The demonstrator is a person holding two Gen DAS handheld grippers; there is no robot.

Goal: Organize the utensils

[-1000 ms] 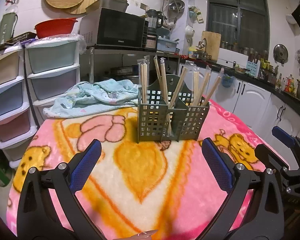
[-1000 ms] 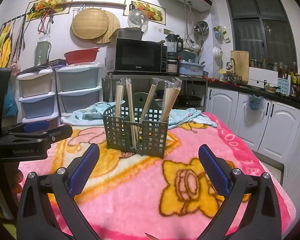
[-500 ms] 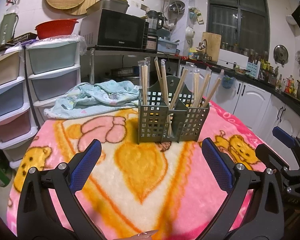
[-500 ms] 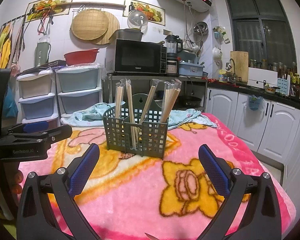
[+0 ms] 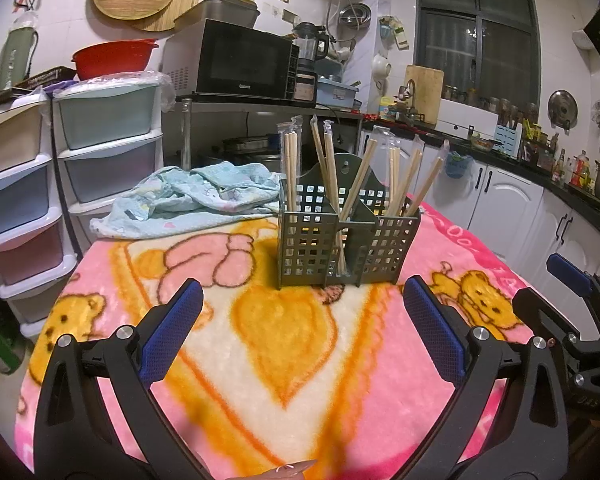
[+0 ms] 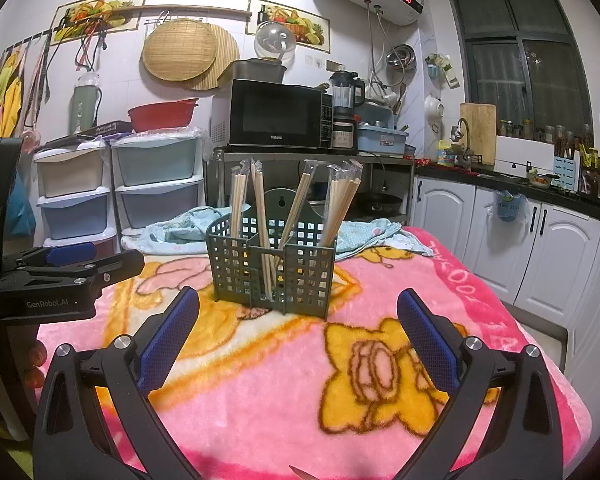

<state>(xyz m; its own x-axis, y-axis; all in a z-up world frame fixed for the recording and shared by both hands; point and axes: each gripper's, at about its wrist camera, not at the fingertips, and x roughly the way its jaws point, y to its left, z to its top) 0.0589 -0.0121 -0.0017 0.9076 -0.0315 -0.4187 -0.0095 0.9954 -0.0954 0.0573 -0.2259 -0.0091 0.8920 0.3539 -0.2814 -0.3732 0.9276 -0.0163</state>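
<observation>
A dark green lattice utensil holder stands upright on the pink cartoon blanket. Several wrapped wooden chopstick pairs lean in its compartments. My left gripper hovers low over the blanket in front of the holder, open, nothing between its blue pads. My right gripper is likewise open and empty, a little short of the holder. The left gripper's body shows at the left of the right wrist view, and the right one at the right edge of the left wrist view.
A crumpled light blue cloth lies on the table behind the holder. Plastic drawer units stand beyond the left side. A microwave sits on a metal shelf behind. White cabinets line the right wall.
Barely anything differs; the left wrist view has drifted very slightly, and both grippers stay open in the same place.
</observation>
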